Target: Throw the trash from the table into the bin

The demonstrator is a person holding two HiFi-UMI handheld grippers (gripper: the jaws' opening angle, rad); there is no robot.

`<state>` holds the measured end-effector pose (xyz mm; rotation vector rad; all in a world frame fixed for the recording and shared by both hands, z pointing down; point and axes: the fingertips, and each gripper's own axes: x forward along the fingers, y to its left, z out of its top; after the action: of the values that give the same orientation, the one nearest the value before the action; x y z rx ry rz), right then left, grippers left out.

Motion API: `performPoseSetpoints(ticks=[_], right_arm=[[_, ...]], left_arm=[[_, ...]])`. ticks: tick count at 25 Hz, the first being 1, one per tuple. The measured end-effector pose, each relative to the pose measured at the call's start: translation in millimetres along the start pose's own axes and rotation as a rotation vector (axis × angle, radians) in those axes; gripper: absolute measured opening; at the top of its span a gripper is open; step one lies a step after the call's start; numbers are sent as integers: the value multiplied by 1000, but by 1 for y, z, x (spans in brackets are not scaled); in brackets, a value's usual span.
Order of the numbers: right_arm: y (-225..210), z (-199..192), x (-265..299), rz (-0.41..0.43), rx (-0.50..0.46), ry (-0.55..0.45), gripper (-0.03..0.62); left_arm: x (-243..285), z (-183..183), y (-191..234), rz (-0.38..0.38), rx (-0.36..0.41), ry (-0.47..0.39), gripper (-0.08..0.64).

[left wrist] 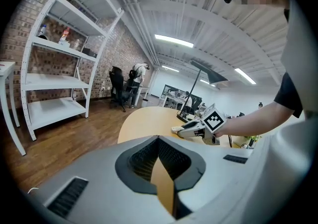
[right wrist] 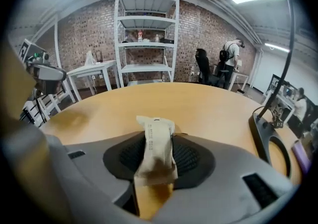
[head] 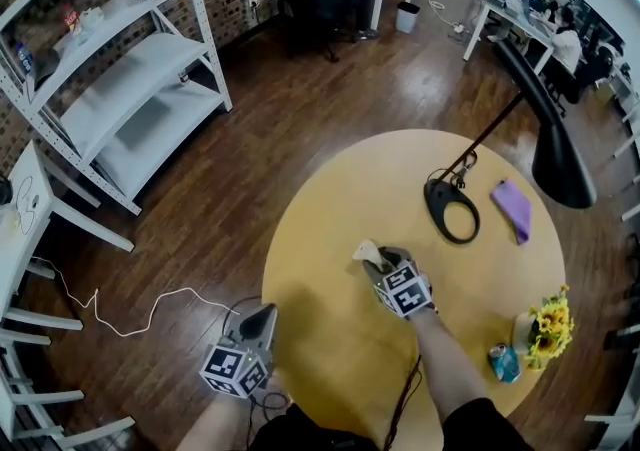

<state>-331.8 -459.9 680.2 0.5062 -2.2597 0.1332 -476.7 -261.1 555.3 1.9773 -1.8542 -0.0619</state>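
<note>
A crumpled paper wrapper [right wrist: 156, 144] is pinched between the jaws of the right gripper [head: 377, 261], at the middle of the round worktop [head: 320, 209]. In the right gripper view, the wrapper's long axis is seen to run along the jaws. The pads are pressed on its two sides, and its far end sticks out past the tips. Whether its underside touches the worktop cannot be told from any view.

The left gripper [head: 262, 319] is held off the near left edge of the worktop, over the wooden floor. Its jaws are pressed together with nothing between them.

A small white bin [head: 407, 17] can be made out far across the room beside a desk, well apart from the worktop. It is judged to be the likely target, in which case the wrapper would have to be carried far and slightly right from where it is held. The right hand has the wrapper, so the carry falls to that hand.

A black lamp base [head: 452, 209], a purple cloth [head: 512, 209], a drinks can [head: 504, 363] and a vase of yellow flowers [head: 548, 324] are also seen on the right half of the worktop. The can and the cloth may also have to be cleared.
</note>
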Motion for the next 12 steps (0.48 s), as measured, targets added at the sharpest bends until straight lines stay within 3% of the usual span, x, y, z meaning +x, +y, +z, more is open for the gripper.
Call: performPoseSetpoints(ticks=[6, 12], right_arm=[[31, 32, -39, -18, 89, -108, 158], [72, 88, -86, -44, 96, -261, 158]], left_arm=[[-25, 30, 3, 2, 14, -58, 0], [-62, 74, -4, -30, 41, -185, 0]])
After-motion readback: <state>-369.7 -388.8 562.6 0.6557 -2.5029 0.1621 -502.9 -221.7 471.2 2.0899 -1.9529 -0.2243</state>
